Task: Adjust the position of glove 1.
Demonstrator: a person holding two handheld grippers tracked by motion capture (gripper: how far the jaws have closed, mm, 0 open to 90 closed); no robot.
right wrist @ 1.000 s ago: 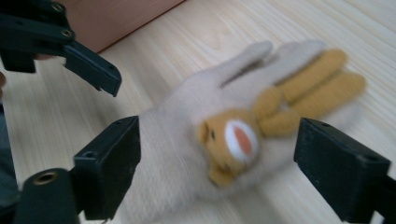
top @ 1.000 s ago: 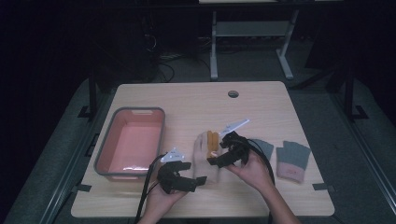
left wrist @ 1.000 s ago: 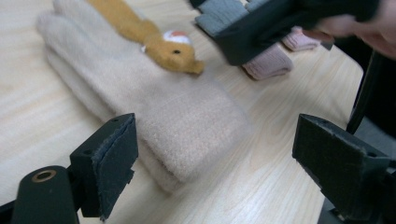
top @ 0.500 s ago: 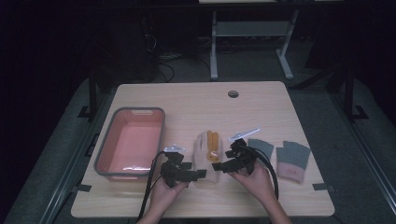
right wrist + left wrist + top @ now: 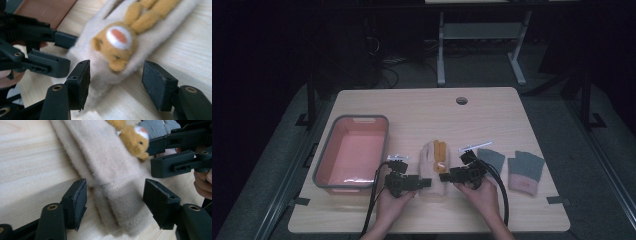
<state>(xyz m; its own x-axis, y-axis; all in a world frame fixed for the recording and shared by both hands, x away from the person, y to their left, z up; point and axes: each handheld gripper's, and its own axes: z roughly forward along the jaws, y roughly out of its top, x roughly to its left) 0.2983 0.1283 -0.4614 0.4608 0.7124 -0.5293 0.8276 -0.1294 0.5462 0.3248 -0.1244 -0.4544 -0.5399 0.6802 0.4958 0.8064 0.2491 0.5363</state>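
Left hand-held gripper (image 5: 113, 202) released, jaws spread astride the cuff of the cream fleece glove with an orange plush animal (image 5: 110, 167). Right hand-held gripper (image 5: 116, 82) likewise released, straddling the opposite edge. Glove lies flat mid-table (image 5: 412, 107), probably flanked for a two-sided pickup.

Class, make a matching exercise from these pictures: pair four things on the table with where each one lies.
Things:
1. pink tray
2. beige bunny glove
3. round hole
4. grey and pink gloves

Places:
A. far edge of the table
B. between the two grippers
C. right side of the table
D. left side of the table

Pairs: 1-D, 2-B, 3-A, 4-C
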